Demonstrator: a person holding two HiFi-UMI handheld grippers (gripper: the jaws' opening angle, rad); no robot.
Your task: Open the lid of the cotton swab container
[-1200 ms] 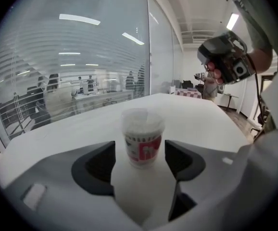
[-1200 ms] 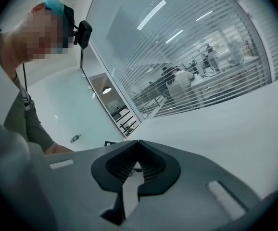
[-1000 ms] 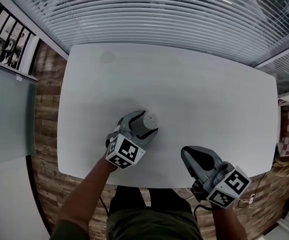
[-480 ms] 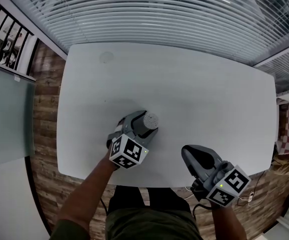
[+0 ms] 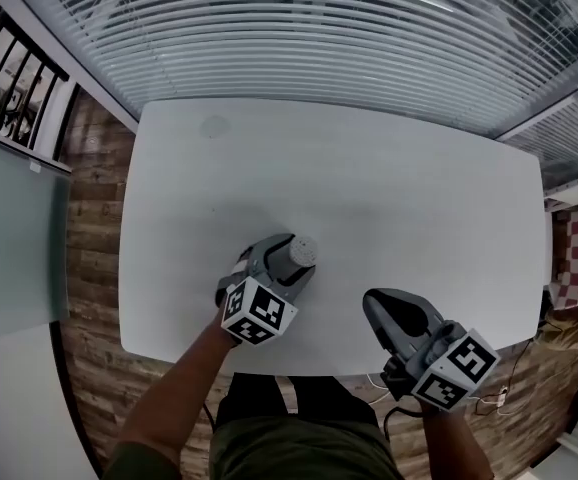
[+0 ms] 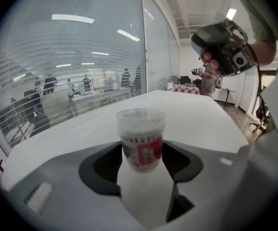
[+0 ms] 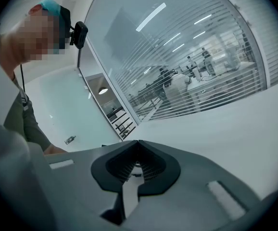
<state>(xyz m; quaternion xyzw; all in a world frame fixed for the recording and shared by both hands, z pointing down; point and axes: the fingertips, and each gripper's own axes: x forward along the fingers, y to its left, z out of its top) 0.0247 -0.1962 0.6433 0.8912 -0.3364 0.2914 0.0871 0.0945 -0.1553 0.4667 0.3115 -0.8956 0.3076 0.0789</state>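
Left gripper view: left gripper (image 6: 142, 163) jaws, just closing, flank the cotton swab container (image 6: 140, 146), upright on the table (image 6: 196, 114), lid (image 6: 140, 115) on. Clamp squarely below the lid. Right gripper (image 7: 135, 165) closed, empty, well apart.

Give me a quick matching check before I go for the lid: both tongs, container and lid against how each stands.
Things: 1 left tongs; 2 right tongs; 3 cotton swab container; 4 lid.
States: A closed together, empty; B upright on the white table; C seated on the container; D either side of the container.
Pairs: 1-D, 2-A, 3-B, 4-C.
The left tongs have just been closing with the container between them; whether they press on it I cannot tell.
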